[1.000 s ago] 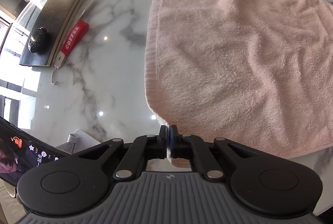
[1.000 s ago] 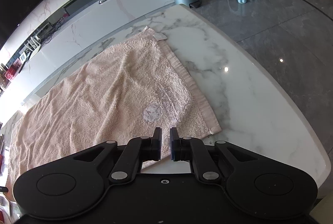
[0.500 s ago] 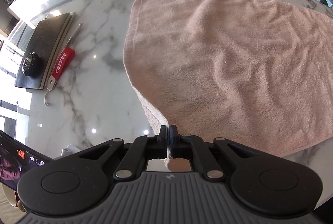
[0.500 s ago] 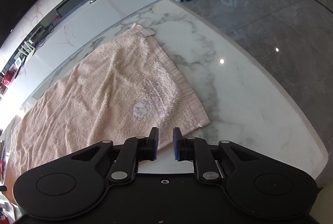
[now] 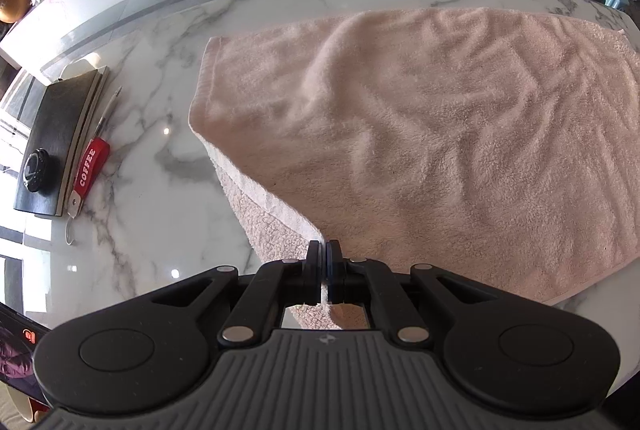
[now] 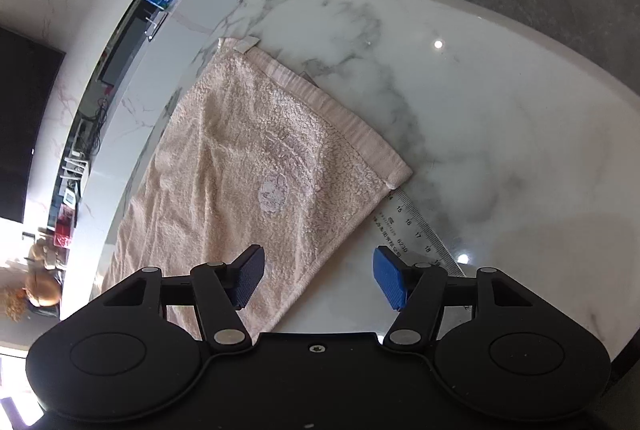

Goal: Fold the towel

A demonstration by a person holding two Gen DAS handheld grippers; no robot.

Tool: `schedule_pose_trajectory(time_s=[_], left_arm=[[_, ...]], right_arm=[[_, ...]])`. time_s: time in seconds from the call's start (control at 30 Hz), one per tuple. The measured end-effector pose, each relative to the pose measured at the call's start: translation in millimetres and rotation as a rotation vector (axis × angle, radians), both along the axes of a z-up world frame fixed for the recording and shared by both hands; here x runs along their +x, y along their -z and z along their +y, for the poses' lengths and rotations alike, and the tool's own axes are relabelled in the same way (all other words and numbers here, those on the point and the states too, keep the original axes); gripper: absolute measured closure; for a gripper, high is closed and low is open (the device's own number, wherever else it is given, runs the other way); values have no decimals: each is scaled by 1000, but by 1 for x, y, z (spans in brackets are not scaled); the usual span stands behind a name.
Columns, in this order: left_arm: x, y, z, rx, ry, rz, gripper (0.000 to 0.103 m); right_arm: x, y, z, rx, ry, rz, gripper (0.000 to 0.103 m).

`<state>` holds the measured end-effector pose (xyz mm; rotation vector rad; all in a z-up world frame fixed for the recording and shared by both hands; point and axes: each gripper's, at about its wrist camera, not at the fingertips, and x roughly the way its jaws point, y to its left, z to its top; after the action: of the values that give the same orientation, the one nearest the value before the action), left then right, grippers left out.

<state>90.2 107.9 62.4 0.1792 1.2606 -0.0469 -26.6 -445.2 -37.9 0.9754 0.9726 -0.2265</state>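
A pink towel (image 5: 440,134) is spread on a marble table (image 5: 152,158). Only in the left wrist view are seen a black board (image 5: 52,138) and a red tag (image 5: 92,162) marked "COFFEE", well apart from the towel. Only in the right wrist view is a ruler (image 6: 416,226) seen, partly hidden under the towel's near corner.

The fingers of the left gripper (image 5: 323,258) are pressed together on the towel's near corner, which is lifted so that the edge hangs folded. The fingers of the right gripper (image 6: 320,274) are spread wide; the towel's edge lies between them, and whether they touch it cannot be told.
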Motion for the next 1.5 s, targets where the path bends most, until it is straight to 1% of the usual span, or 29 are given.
schedule_pose_trajectory(time_s=[0.1,0.2,0.27,0.43,0.53,0.6,0.63,0.67,0.77,0.8,1.2,1.3,1.43,1.5], left_arm=[[2,0,-3,1,5,-1,101],[4,2,-3,2,6,0,101],[6,3,-4,3,7,1,101],[10,5,-5,4,10,4,101],[10,7,-4,2,11,8,101],[11,8,-4,2,11,9,101],[11,8,-4,0,12,8,101],[11,8,-5,-2,14,7,101],[10,7,-6,-13,19,3,101],[10,6,-7,-18,23,1,101],[11,-20,-38,-110,93,-57,101],[13,-26,-53,-130,123,-72,101],[15,-32,-76,-186,168,-79,101],[16,-34,-90,-222,192,-75,101]], right_arm=[[1,6,-1,39,19,-9,47],[4,8,-1,40,37,-20,53],[6,9,-2,39,47,-22,60],[9,12,-11,48,92,-34,65],[12,14,-15,46,102,-45,66],[16,14,-12,22,85,-48,79],[18,13,-10,11,77,-52,91],[18,12,-9,0,72,-58,94],[20,7,-5,-36,51,-73,98],[22,4,-1,-54,32,-80,99],[58,-63,85,-320,-369,-206,100],[62,-72,116,-332,-474,-240,100],[65,-79,154,-324,-597,-263,100],[64,-82,175,-327,-676,-276,100]])
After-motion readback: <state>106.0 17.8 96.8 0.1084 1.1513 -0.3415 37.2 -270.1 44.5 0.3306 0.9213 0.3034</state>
